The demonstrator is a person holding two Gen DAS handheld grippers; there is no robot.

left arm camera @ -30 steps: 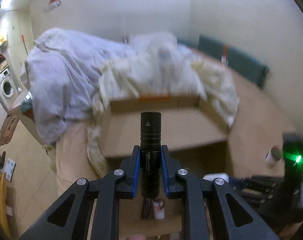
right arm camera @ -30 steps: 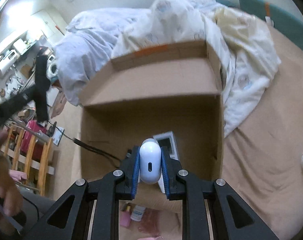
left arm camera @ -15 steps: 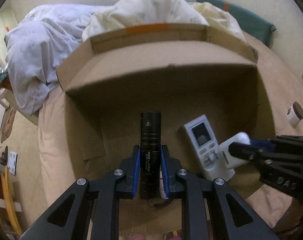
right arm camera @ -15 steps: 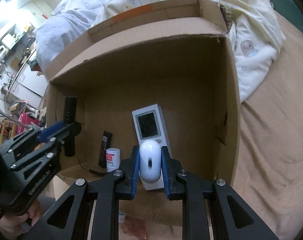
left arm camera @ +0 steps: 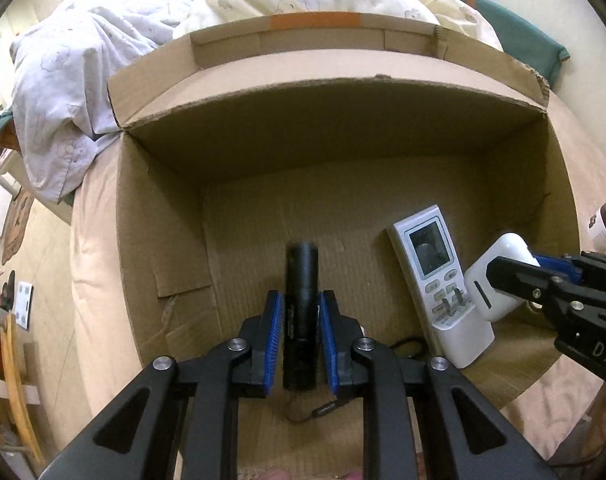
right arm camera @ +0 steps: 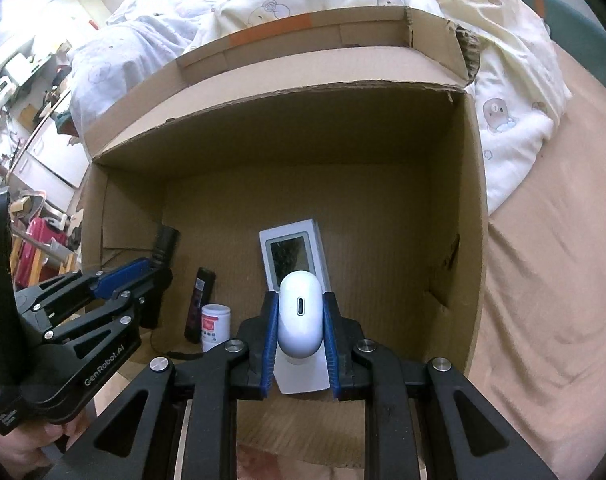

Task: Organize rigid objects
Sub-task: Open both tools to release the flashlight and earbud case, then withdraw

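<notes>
An open cardboard box (left arm camera: 343,120) (right arm camera: 455,208) lies on a bed. My left gripper (left arm camera: 301,344) (right arm camera: 143,280) is inside it near the floor; its jaws stand slightly apart from a black flashlight (left arm camera: 301,300) (right arm camera: 163,248) between them. My right gripper (right arm camera: 301,344) (left arm camera: 543,276) is shut on a white rounded charger case (right arm camera: 300,320) (left arm camera: 497,280), held over a white remote control (left arm camera: 435,276) (right arm camera: 293,252) on the box floor.
A small black remote (right arm camera: 199,304), a white pill bottle (right arm camera: 215,326) and a black cable (left arm camera: 319,410) lie in the box. Rumpled bedding (left arm camera: 103,80) is behind it. A brown-lidded jar (left arm camera: 605,228) stands on the bed at right.
Both grippers have moved down into the box. The left jaws have opened a little around the flashlight. The right gripper still holds the white case, now lower over the remote.
</notes>
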